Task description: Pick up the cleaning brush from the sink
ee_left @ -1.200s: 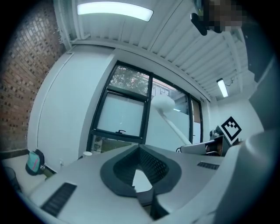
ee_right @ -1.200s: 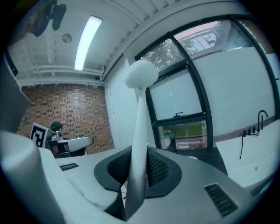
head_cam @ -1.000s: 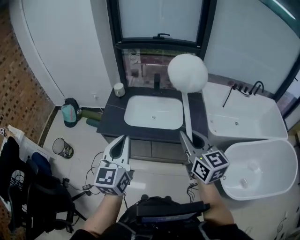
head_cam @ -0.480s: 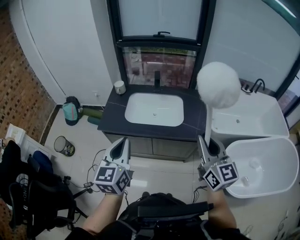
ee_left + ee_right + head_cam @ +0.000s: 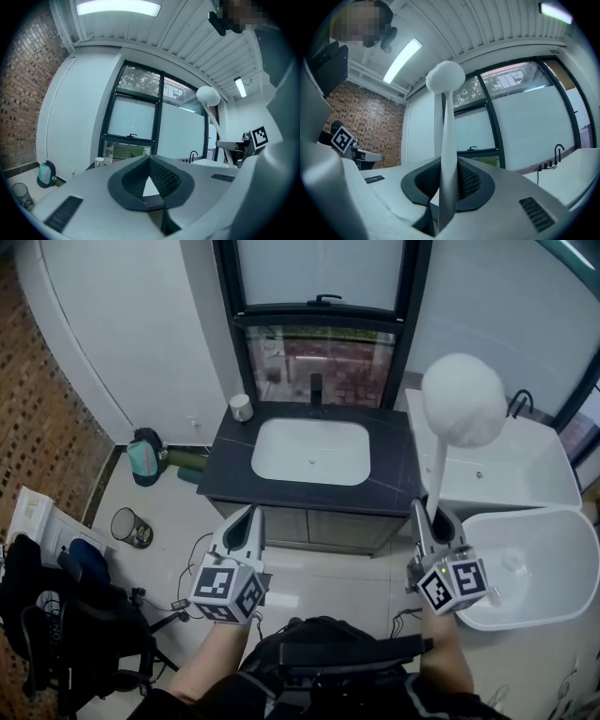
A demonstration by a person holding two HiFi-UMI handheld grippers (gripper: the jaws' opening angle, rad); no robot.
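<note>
The cleaning brush (image 5: pixel 463 399) has a round white fluffy head on a long white handle. It stands upright in the air, right of the sink (image 5: pixel 281 442) and over the white fixtures there. My right gripper (image 5: pixel 433 514) is shut on the lower part of its handle; in the right gripper view the handle (image 5: pixel 447 154) rises between the dark pads to the head (image 5: pixel 446 77). My left gripper (image 5: pixel 247 519) hangs in front of the dark counter (image 5: pixel 225 460) with its jaws together and nothing in them. The left gripper view shows its tips (image 5: pixel 149 161) and the brush (image 5: pixel 208 96) far right.
The white basin is set in a dark vanity with a black faucet (image 5: pixel 316 387) and a white cup (image 5: pixel 242 407). A white bathtub (image 5: pixel 534 568) lies at the right. A bin (image 5: pixel 127 526) and a black chair (image 5: pixel 56 634) stand on the tiled floor at the left.
My right gripper has carried the brush to the right, from beside the sink's right edge to over the bathtub side. The left gripper has stayed in place.
</note>
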